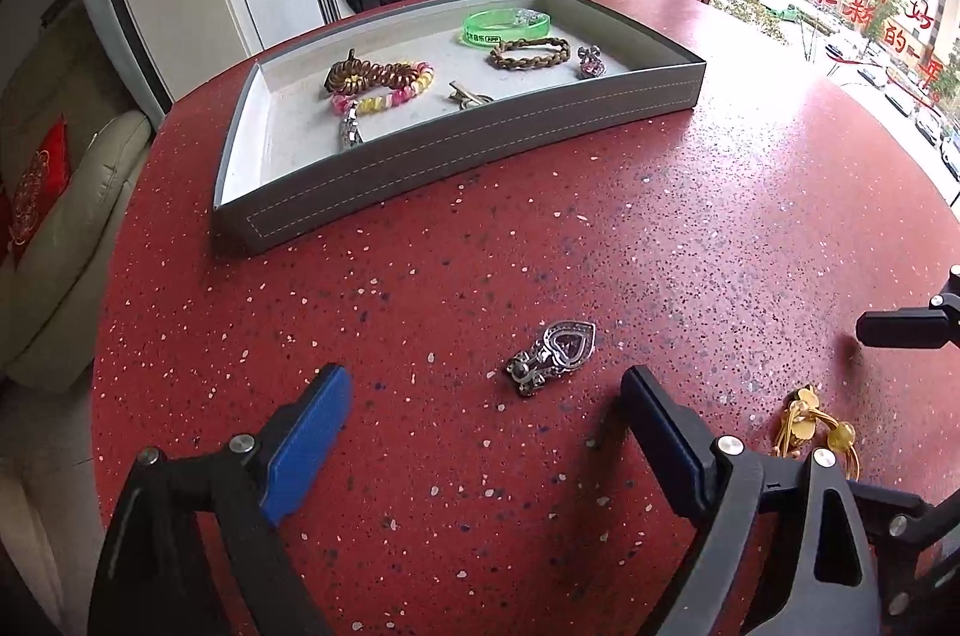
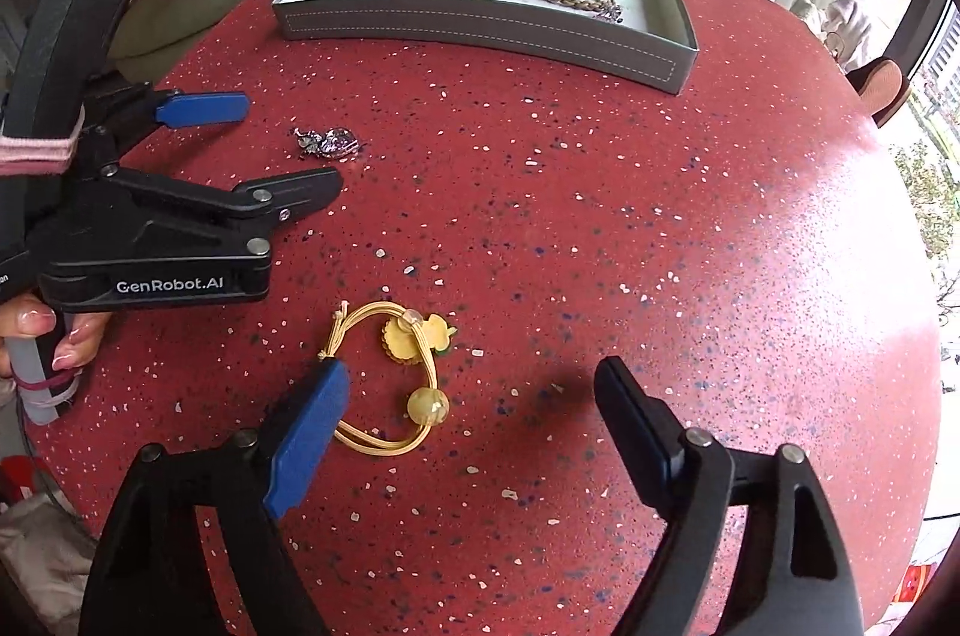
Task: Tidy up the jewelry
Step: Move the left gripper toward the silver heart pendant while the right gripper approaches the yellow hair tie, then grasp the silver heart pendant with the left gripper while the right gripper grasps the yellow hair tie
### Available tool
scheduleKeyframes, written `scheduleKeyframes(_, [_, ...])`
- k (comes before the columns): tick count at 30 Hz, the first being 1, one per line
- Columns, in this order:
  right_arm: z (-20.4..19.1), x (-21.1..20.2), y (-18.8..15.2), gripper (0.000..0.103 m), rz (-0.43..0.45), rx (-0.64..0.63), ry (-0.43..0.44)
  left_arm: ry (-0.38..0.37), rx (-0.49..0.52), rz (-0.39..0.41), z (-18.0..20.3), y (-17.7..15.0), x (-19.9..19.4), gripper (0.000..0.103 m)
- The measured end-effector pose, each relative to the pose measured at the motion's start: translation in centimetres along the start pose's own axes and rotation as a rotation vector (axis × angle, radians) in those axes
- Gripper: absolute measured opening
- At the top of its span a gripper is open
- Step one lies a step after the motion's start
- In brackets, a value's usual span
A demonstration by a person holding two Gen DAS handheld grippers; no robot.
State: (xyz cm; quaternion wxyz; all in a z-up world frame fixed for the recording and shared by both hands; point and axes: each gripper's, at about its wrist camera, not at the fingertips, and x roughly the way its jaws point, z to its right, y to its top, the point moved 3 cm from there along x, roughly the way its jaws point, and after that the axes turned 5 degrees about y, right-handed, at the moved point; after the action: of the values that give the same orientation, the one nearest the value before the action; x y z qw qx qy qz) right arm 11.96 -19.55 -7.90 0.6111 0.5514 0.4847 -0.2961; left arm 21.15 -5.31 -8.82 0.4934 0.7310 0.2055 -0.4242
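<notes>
Left gripper [image 1: 486, 402]: held wide apart and empty, low over the red speckled table [image 1: 690, 228], its blue pads on either side of the silver heart brooch [image 1: 555, 357] without touching it.
Right gripper [image 2: 471, 396]: also spread and empty; its blue pad [image 2: 309, 432] sat at the edge of the yellow hair tie [image 2: 399, 375], apparently over the cord.
Loose pieces: brooch and hair tie both lay on the table, well apart from the grey tray [image 1: 480, 150].
Tray contents: coiled brown and pink-yellow hair ties [image 1: 378, 84], a green bangle [image 1: 507, 27], a braided band [image 1: 531, 53], a silver crystal piece [image 1: 590, 61] and two metal clips [image 1: 414, 111].
Step, as judged: each tool seemed lined up for a pick; neither had closed.
Risk with brooch: flat and hard, it could skid or pop free if the pads closed above its edges.
Risk with hair tie: a pinch on one thin strand might slip, or the bead [image 2: 427, 405] could swing and snag the tray wall.
Risk between tools: they worked close together, so the tools could knock against each other.
</notes>
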Motion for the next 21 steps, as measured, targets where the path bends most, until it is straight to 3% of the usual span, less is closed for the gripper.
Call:
scheduleKeyframes(5, [-0.7,0.0,0.2,0.068,0.012,-0.030,0.006,-0.024,0.022,0.012,0.7,0.4,0.0,0.098])
scheduleKeyframes(13, [-1.1,-0.1,0.2,0.058,0.012,-0.041,0.018,-0.119,0.031,0.014,1.5,0.5,-0.4,0.062])
scheduleKeyframes(19, [-1.6,-0.1,0.5,0.044,0.008,-0.051,0.019,-0.130,0.044,0.018,1.9,0.3,-0.9,0.033])
scheduleKeyframes(21, [-1.7,-0.1,0.7,0.036,0.009,-0.048,0.024,-0.149,0.023,0.013,1.6,0.2,-0.9,0.033])
